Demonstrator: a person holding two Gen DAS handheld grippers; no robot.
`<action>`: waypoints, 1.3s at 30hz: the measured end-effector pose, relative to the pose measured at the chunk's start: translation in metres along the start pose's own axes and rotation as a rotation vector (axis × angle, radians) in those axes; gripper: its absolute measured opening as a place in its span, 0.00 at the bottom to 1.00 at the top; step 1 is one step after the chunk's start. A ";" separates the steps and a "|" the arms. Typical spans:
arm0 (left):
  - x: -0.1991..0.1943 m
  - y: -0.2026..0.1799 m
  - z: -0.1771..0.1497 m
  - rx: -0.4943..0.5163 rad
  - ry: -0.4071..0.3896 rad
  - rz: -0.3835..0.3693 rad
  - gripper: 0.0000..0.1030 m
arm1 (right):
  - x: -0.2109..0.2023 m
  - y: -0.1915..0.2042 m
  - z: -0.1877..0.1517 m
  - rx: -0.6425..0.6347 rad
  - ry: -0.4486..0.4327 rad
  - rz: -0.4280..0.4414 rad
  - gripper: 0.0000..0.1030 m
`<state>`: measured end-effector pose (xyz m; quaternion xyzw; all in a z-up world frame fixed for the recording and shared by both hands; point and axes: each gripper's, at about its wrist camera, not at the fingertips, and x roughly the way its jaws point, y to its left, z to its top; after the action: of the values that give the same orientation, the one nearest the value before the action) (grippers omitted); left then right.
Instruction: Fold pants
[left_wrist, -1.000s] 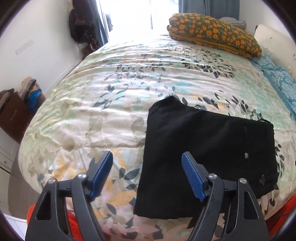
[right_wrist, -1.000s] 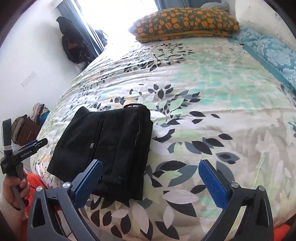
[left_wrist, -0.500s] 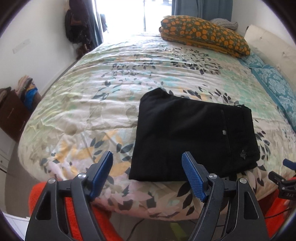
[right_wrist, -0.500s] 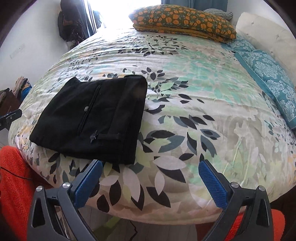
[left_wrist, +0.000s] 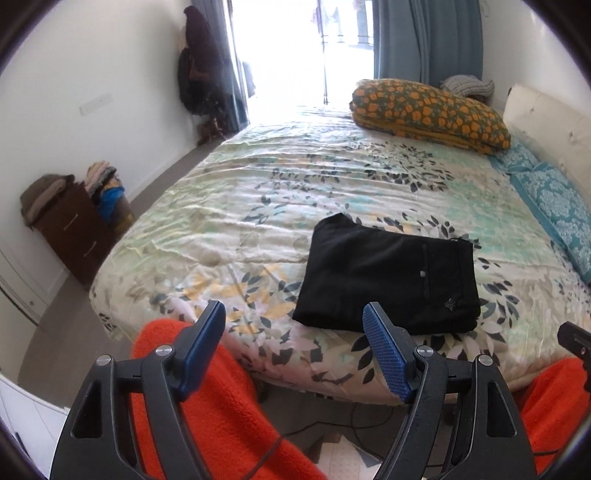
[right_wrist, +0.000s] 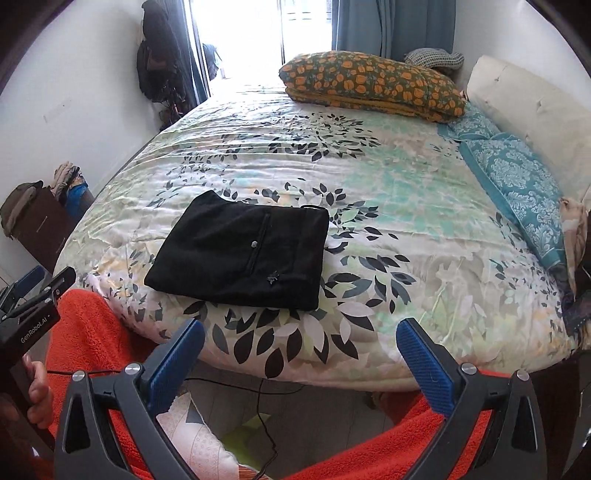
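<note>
Black pants (left_wrist: 388, 277) lie folded into a flat rectangle on the floral bedspread (left_wrist: 295, 192), near the bed's front edge. They also show in the right wrist view (right_wrist: 240, 254). My left gripper (left_wrist: 295, 328) is open and empty, held back from the bed edge, below and left of the pants. My right gripper (right_wrist: 301, 341) is open and empty, also off the bed, in front of the pants. The left gripper's body (right_wrist: 33, 310) shows at the left edge of the right wrist view.
An orange-flowered pillow (left_wrist: 428, 114) lies at the far end of the bed. Teal pillows (right_wrist: 517, 184) line the right side by a white headboard (right_wrist: 528, 110). A brown drawer unit (left_wrist: 74, 229) with clothes stands left. Orange fleece legs (left_wrist: 221, 406) and a floor cable (right_wrist: 266, 424) are below.
Both grippers have pulled back and away from the bed, so the folded pants look smaller and farther. The pants have not moved. Both grippers stay open.
</note>
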<state>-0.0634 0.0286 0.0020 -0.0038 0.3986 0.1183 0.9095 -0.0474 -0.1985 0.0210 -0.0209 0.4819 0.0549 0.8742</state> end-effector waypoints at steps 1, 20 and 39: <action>0.002 -0.005 0.002 0.039 0.032 -0.024 0.77 | 0.000 0.000 0.000 0.000 0.000 0.000 1.00; 0.026 -0.022 -0.016 0.138 0.258 -0.079 0.77 | 0.010 0.041 -0.006 -0.037 -0.005 -0.049 1.00; 0.031 -0.019 -0.011 0.146 0.248 -0.058 0.85 | 0.026 0.041 -0.002 -0.047 0.023 -0.069 1.00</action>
<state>-0.0468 0.0159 -0.0294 0.0365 0.5151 0.0612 0.8541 -0.0401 -0.1556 -0.0017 -0.0587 0.4895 0.0358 0.8693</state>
